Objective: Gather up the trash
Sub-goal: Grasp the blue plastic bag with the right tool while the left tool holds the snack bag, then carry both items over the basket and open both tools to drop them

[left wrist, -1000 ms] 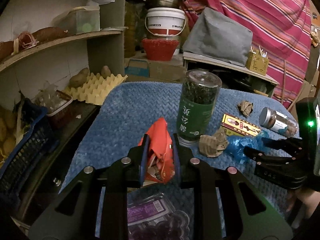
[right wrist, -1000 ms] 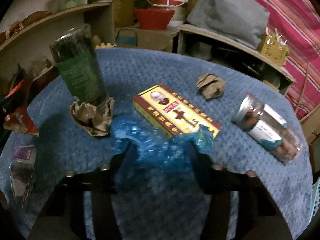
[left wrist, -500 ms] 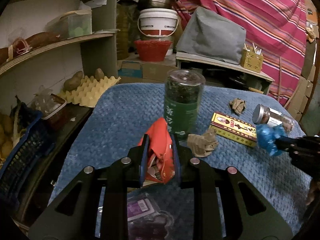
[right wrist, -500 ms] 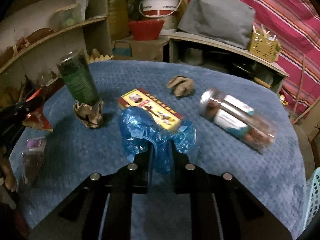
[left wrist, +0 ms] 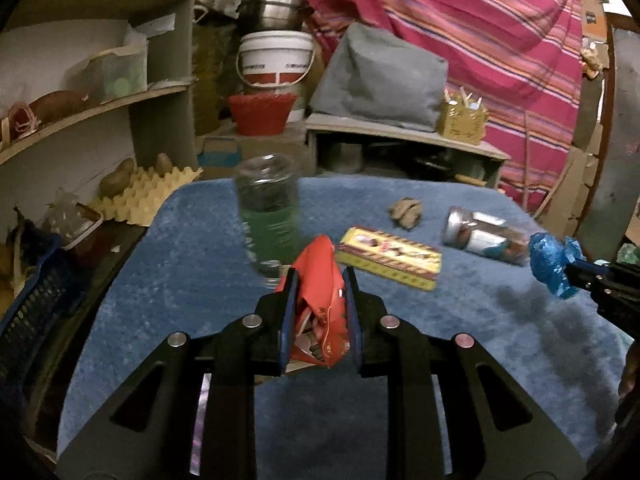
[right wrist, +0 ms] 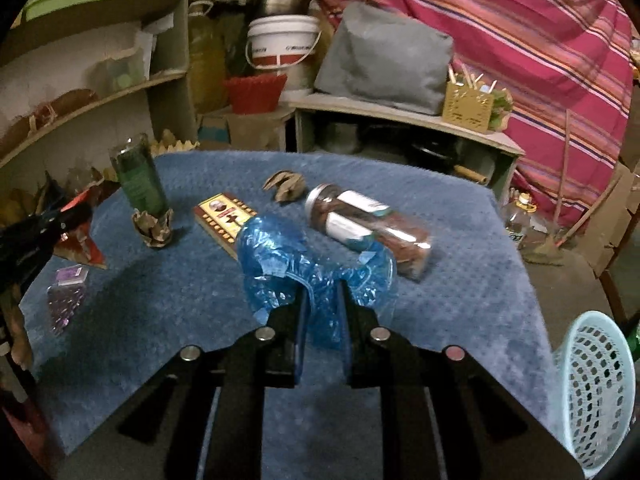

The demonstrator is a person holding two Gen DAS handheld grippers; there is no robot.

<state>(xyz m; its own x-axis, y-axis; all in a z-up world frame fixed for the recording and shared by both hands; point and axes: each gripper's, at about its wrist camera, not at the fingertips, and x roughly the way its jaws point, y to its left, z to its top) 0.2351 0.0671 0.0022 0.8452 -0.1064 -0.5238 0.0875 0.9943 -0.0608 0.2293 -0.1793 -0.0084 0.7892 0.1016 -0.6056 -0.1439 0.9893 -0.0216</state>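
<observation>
The left gripper has its jaws clamped on one red wrapper, crumpled and held clear above the blue cloth that covers the table. The right gripper has its jaws pressed together on one blue plastic bag, which bulges out on both sides of the fingers and hangs above the cloth. In the left wrist view that bag shows at the right edge, pinched at the tip of the right gripper.

On the cloth lie two crumpled brown paper wads: one at the foot of the green jar, touching it, and one farther back, just beside the lid end of the fallen jar. There are two jars: a tall green jar standing upright near the left side, and a clear jar with a metal lid lying on its side. One flat yellow and red box lies between them, partly hidden by the bag. One small clear packet with a purple label lies near the left edge of the cloth.

To the right of the table, low at the frame edge, is one pale blue perforated basket. Behind the table are one white bucket, one red basket and one grey cushion.
</observation>
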